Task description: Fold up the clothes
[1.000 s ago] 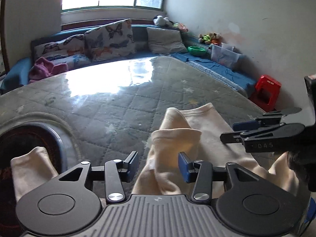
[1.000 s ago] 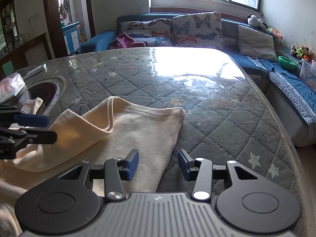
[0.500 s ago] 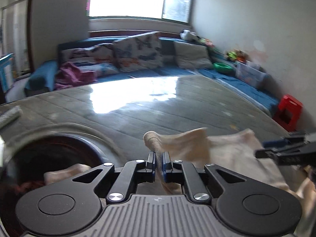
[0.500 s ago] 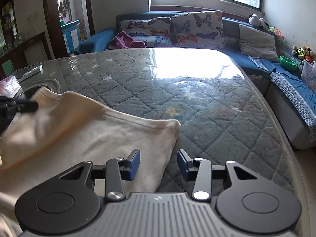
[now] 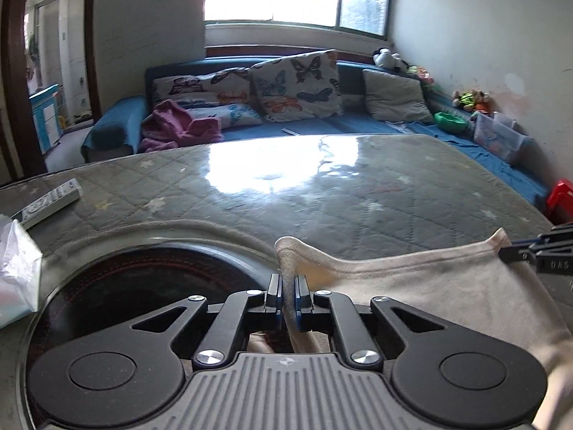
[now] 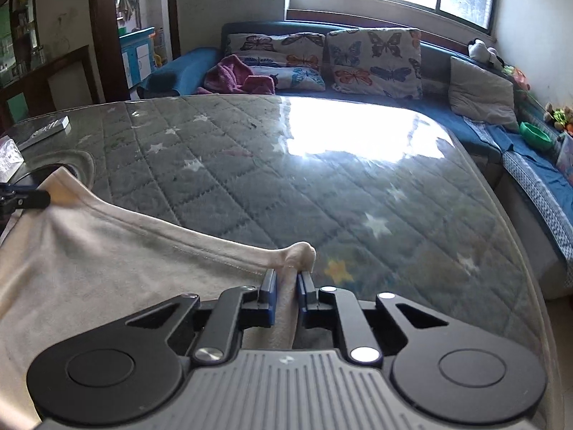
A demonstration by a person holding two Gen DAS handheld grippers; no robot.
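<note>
step: lifting cream garment [image 6: 118, 268] above table [image 6: 322, 193] | left hand-held gripper [image 5: 287, 295], right hand-held gripper [image 6: 287, 292]: each clamped on a corner | next: likely spread it flat

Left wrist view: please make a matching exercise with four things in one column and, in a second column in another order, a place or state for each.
Things
1. cream garment
2. remote control
3. pink cloth
4. red stool

Places or states
A. on the blue sofa, beside the butterfly cushions
B. on the floor at the far right
C. held between both grippers
D. flat on the quilted table, at the left

Pairs: 1-C, 2-D, 3-A, 4-B
</note>
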